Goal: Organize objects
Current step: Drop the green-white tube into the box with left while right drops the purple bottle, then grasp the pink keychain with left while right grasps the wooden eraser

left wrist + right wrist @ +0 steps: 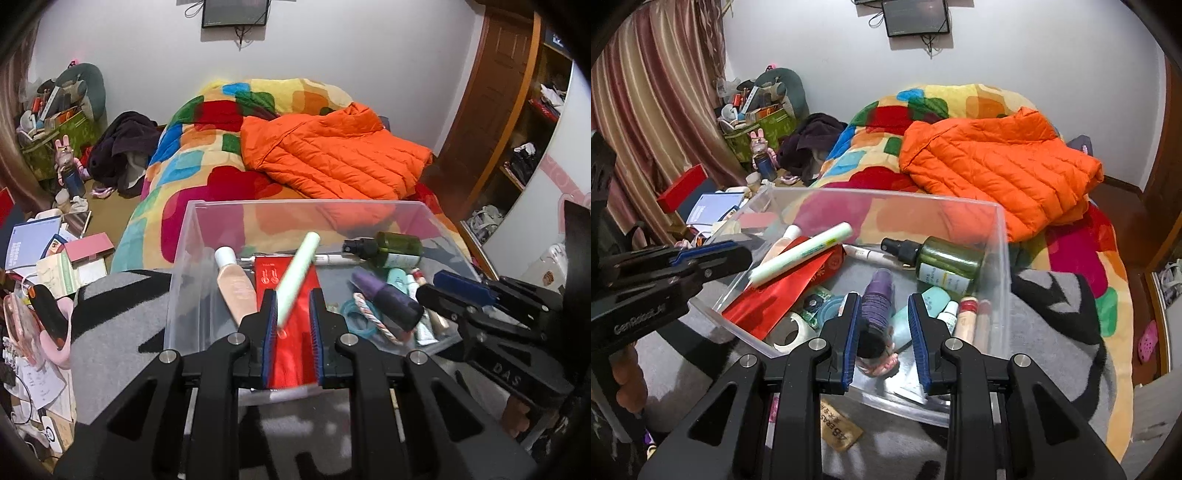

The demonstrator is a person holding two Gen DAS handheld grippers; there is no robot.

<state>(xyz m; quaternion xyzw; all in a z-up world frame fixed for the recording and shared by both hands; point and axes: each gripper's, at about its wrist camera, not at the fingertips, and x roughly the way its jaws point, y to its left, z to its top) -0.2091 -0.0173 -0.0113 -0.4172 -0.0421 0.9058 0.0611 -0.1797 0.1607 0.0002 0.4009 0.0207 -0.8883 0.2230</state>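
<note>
Two grippers work over the clear bin (1003,236) on the grey blanket (1052,354). Left gripper (293,314) — fingers spread, the pale green tube (297,275) lying loose between them above the red packet (798,284). Right gripper (882,325) — jaws parted around the purple bottle (877,301), not clenched. Judged step: depositing items. Next move calls for withdrawing clear of the tube.

Bin (1003,236): clear plastic, open-topped, on grey blanket.
Pale green tube (298,275): tilted, over red packet (783,291).
Green spray bottle (945,260): lying at back.
Purple bottle (877,299): lying mid-bin.
</note>
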